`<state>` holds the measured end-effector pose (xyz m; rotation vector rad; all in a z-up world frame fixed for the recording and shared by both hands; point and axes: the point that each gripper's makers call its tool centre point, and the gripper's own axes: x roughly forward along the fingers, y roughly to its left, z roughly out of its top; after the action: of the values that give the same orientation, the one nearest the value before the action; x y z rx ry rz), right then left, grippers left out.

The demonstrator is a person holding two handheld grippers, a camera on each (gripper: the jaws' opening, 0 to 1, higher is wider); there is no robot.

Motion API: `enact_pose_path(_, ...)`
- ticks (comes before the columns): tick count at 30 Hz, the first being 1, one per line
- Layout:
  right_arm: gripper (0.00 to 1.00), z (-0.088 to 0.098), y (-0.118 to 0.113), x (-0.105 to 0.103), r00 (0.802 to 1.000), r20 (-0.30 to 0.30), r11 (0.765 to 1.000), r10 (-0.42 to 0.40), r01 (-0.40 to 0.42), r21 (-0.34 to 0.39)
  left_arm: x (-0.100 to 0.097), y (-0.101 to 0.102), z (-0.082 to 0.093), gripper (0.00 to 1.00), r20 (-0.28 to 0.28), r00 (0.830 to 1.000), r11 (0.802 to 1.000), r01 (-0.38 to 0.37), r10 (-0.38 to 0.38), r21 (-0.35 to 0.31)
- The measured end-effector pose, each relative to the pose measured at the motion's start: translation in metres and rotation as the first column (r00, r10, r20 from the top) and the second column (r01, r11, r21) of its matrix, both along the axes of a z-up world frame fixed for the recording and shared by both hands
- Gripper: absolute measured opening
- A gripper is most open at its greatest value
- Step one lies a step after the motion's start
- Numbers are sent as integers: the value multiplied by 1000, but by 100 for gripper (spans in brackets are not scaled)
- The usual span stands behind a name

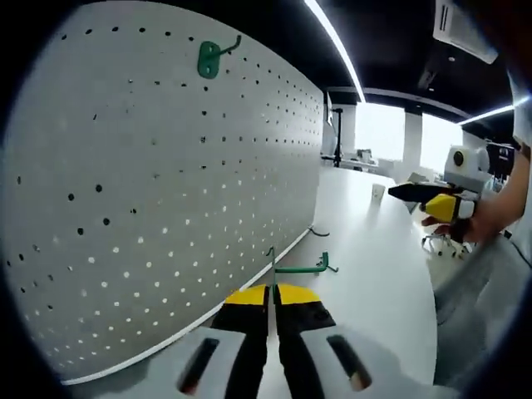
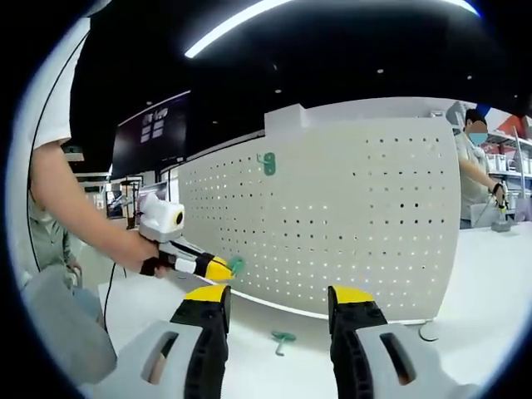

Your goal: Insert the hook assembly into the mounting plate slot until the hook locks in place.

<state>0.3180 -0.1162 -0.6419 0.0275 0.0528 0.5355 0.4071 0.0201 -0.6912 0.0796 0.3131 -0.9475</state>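
The white pegboard mounting plate (image 1: 166, 191) stands upright on the white table (image 1: 374, 249). One green hook (image 1: 209, 58) hangs high on it. My left gripper (image 1: 271, 291) is shut on a green hook assembly (image 1: 301, 268); its thin stem rises between the jaws and an arm points right. In the right gripper view, the left gripper (image 2: 218, 268) holds that green piece (image 2: 236, 265) near the pegboard's (image 2: 349, 216) lower left. My right gripper (image 2: 278, 299) is open and holds nothing. Another green hook (image 2: 283, 338) lies on the table ahead of it.
A small grey hook (image 1: 314, 233) lies at the pegboard's foot. The right gripper (image 1: 432, 199) hovers over the table at the right, held by a hand. A person (image 2: 475, 166) works at a bench at the far right. A small white disc (image 2: 428, 331) lies on the table.
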Motion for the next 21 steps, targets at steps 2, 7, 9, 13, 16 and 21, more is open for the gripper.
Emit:
enact_pose_path(2,45,0,0,0,1000,1,1000,1,-1,2,-3,-3,7,2,22,1000,999,2,-1,-32)
enact_pose_path(7,45,0,1,-1,1000,1,1000,4,-4,1,-9,-8,28,2,64,998,991,-17,26,-131)
enact_pose_path(9,44,0,1,-1,1000,4,1000,4,-4,0,-11,-9,40,2,88,995,984,-24,40,-178)
enact_pose_path(13,44,0,2,-1,1000,4,1000,6,-6,-2,-15,-11,42,2,87,995,979,-31,50,-201)
enact_pose_path(16,44,1,3,-1,1000,4,1000,6,-6,-2,-14,-10,43,2,79,995,975,-43,62,-217)
enact_pose_path(21,44,2,2,-1,1000,-2,999,9,-9,33,-14,-11,46,2,85,994,974,-46,67,-224)
